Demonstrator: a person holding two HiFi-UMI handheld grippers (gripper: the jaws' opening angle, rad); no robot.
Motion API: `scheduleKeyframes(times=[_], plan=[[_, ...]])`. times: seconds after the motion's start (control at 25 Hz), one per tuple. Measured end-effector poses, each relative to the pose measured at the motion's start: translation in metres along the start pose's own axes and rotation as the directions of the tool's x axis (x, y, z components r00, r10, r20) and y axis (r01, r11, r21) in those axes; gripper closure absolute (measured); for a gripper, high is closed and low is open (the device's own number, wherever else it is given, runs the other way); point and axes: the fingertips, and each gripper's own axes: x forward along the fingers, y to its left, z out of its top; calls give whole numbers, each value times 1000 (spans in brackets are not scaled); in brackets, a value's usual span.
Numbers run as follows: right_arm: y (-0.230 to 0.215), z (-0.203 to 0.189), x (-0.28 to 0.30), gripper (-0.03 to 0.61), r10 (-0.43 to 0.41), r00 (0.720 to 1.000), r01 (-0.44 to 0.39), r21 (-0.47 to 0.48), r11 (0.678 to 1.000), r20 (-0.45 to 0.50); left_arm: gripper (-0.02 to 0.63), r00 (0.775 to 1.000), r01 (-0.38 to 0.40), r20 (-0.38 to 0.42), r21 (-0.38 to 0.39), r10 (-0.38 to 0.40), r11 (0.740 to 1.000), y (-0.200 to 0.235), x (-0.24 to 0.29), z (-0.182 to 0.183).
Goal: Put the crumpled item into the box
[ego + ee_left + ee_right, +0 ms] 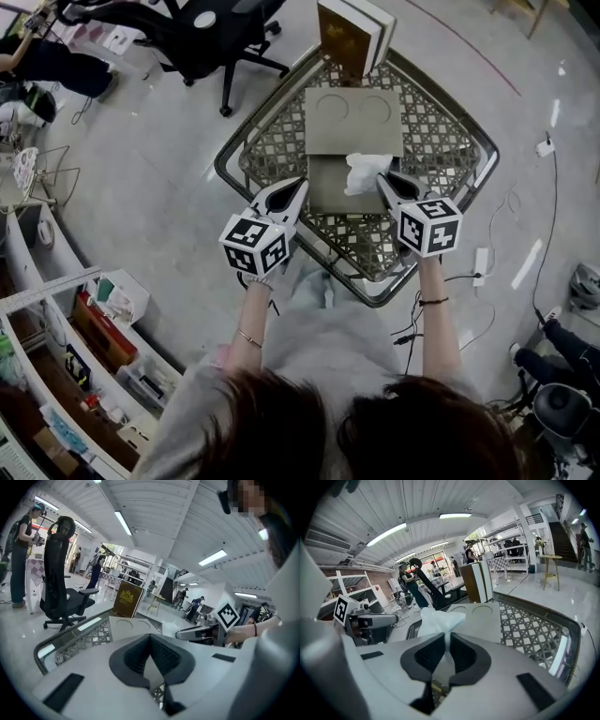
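The crumpled white tissue (364,172) hangs over the right side of an open grey box (326,187), pinched by my right gripper (382,183). In the right gripper view the tissue (436,618) sticks up from between the closed pads of that gripper (447,638). The box's flat lid (354,120), marked with two circles, lies open behind it. My left gripper (300,184) is at the box's left edge, its tips together and empty; the left gripper view shows its jaws (150,637) meeting with nothing between them.
The box sits on a lattice-topped table (234,150) with a metal rim. A brown and white book-like case (352,33) stands upright at the table's far end. A black office chair (216,28) is on the floor to the far left, with shelves lower left.
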Motion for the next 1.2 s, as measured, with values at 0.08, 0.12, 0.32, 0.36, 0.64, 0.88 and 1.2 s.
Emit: scheduleKeyframes(times=[0.08, 0.12, 0.32, 0.36, 0.64, 0.88, 1.2], plan=[[-2, -8, 9, 525, 2, 1000, -2, 0, 1000, -24, 597, 1000, 8, -18, -17, -9, 1000, 1, 4, -8], [-3, -13, 13, 525, 4, 999, -4, 1, 1000, -38, 597, 1000, 10, -27, -21, -11, 1000, 1, 5, -13], [-9, -38, 34, 525, 7, 994, -5, 17, 1000, -110, 597, 999, 24, -46, -87, -28, 996, 7, 13, -33], [-9, -42, 37, 525, 10, 993, -7, 25, 1000, -117, 596, 998, 25, -52, -94, -30, 995, 8, 14, -36], [-9, -63, 59, 525, 24, 982, -15, 46, 999, -190, 597, 994, 30, -100, -113, -42, 993, 16, 23, -57], [-11, -75, 72, 525, 15, 966, -4, 44, 999, -258, 597, 992, 34, -117, -136, -50, 990, 17, 29, -69], [-17, -89, 83, 523, -12, 942, 30, 49, 998, -336, 597, 989, 29, -136, -157, -50, 987, 18, 32, -83]])
